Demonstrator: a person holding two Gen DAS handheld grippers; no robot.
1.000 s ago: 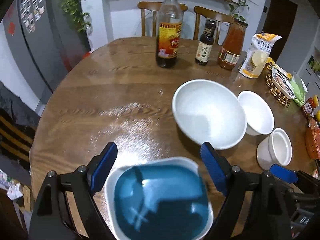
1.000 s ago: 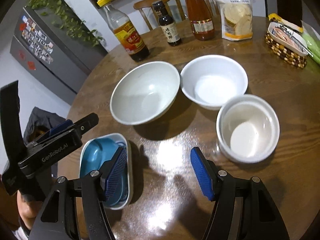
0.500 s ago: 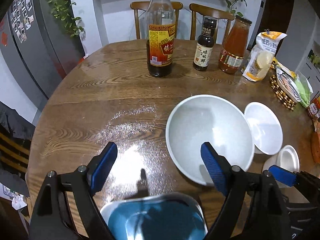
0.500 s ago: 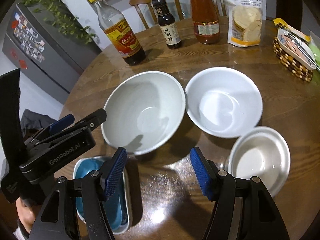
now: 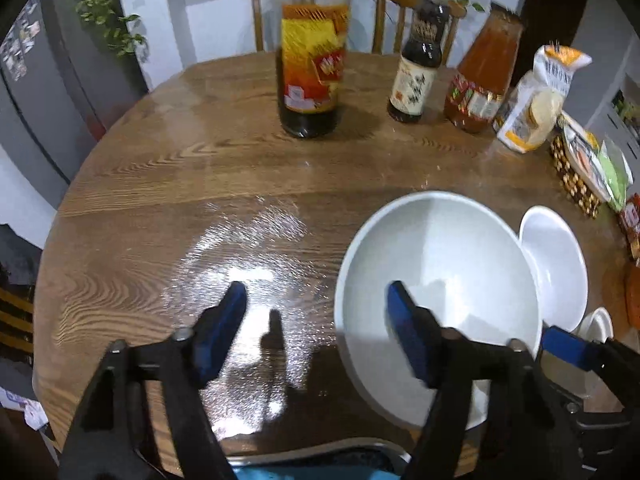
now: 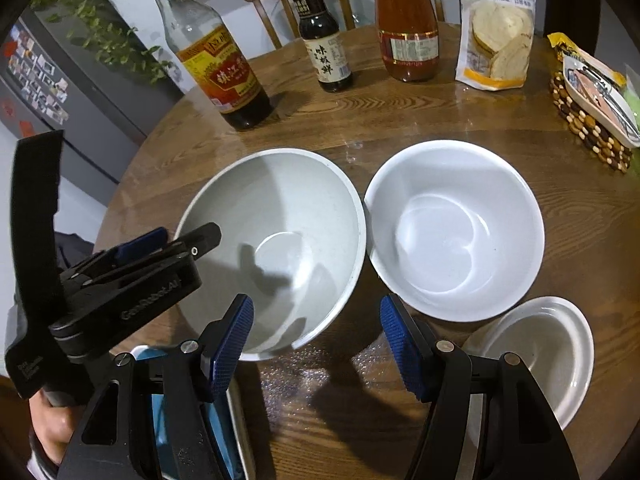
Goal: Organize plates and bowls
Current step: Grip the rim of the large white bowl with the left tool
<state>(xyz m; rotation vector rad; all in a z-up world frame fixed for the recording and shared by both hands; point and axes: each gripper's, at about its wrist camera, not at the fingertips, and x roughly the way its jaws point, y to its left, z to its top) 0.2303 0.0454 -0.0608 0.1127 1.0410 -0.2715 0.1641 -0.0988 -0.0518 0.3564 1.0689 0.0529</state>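
Note:
A large grey-white bowl (image 6: 272,248) stands mid-table, with a medium white bowl (image 6: 452,228) to its right and a small white bowl (image 6: 540,352) nearer me. A blue square dish with a white rim (image 5: 320,468) lies at the table's near edge. My left gripper (image 5: 316,320) straddles the large bowl's (image 5: 440,280) left rim, one finger inside and one over the table. Its jaws are closing and the pads stand clear of the rim. My right gripper (image 6: 316,340) is open over bare wood near that bowl's front rim and holds nothing.
On the round wooden table (image 5: 180,184), a vinegar bottle (image 6: 224,68), a dark sauce bottle (image 6: 324,52), an orange sauce bottle (image 6: 406,28) and a flour bag (image 6: 496,32) stand at the back. A beaded basket (image 6: 592,128) sits at right. Chairs and a fridge lie beyond.
Both grippers have moved forward over the table from the blue dish toward the bowls. The left jaws have narrowed and now straddle the large bowl's rim.

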